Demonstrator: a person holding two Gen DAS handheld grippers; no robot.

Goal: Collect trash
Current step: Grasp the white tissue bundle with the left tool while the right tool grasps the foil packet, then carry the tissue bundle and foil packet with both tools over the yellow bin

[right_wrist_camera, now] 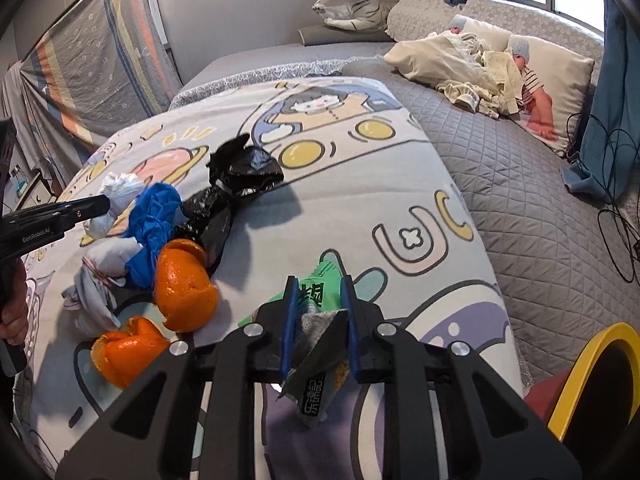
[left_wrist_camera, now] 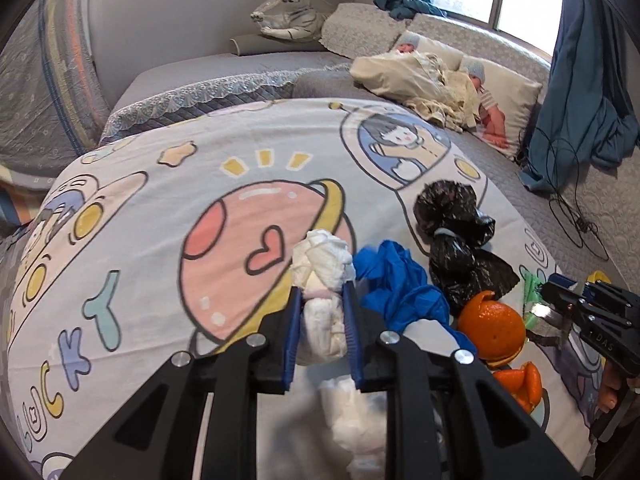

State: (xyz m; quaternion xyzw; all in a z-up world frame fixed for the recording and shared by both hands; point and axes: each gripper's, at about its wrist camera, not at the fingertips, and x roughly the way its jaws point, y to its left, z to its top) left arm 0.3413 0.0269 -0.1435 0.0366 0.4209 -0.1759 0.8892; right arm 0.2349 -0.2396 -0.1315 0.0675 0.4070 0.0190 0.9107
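Each gripper, the left gripper [left_wrist_camera: 322,292] and the right gripper [right_wrist_camera: 318,288], has a matte black body with triangular cut-outs in its linkage arms. Round silver pins mark the pivots. The fingers [left_wrist_camera: 294,340] are lined with ribbed blue pads. Seen side-on, one body carries white "GenRobot.AI" lettering. Bare skin of the left hand [right_wrist_camera: 14,312] shows at its handle.

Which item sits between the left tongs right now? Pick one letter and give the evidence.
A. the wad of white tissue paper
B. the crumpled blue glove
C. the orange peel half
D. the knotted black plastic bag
A: the left tongs are shut on the wad of white tissue paper, while the crumpled blue glove, the orange peel half and the knotted black plastic bag lie loose on the cartoon-print bedsheet.
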